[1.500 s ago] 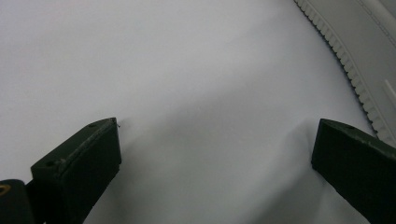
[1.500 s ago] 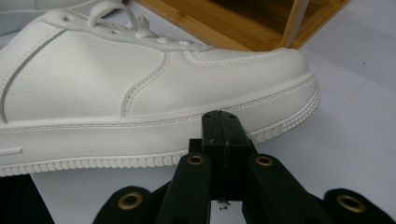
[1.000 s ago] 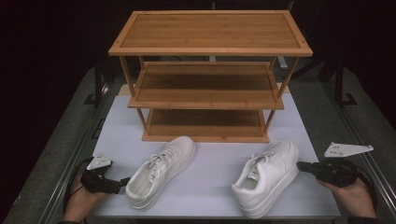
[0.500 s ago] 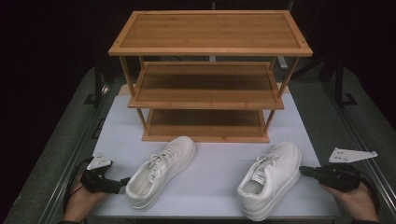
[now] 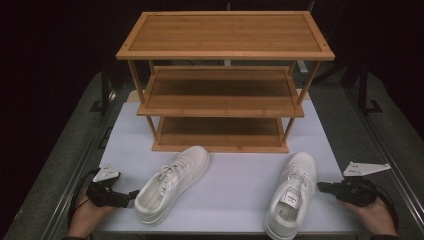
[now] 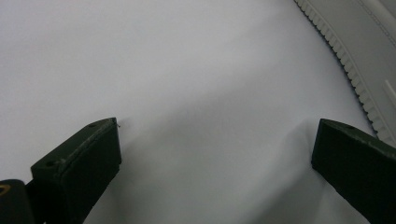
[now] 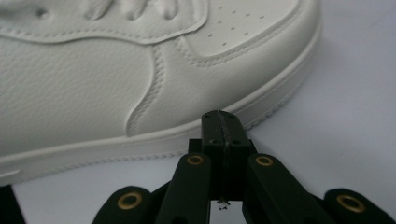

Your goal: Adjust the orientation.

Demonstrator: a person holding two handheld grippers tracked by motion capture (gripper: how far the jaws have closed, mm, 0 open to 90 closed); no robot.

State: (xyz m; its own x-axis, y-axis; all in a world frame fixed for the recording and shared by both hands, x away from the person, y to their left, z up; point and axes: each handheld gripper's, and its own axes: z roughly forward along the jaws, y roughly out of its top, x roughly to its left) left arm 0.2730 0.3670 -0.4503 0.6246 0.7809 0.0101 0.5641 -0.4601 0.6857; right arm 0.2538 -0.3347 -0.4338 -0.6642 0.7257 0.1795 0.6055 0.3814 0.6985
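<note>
Two white sneakers sit on the white mat (image 5: 235, 195) in front of the bamboo rack (image 5: 225, 82), whose three shelves are all bare. Far left, the left gripper (image 5: 131, 194) lies low with jaws spread wide, holding nothing; the left shoe (image 5: 172, 182) is just beside it, long axis slanting toward the rack. The right shoe (image 5: 292, 192) points almost straight at the rack, and the right gripper (image 5: 322, 187), jaws pressed together and empty, noses at its sidewall.

The rack (image 5: 225, 95) is smooth wood. The shoes (image 7: 140, 70) look like grained white leather. The worktop (image 6: 163, 70) is matt white.
</note>
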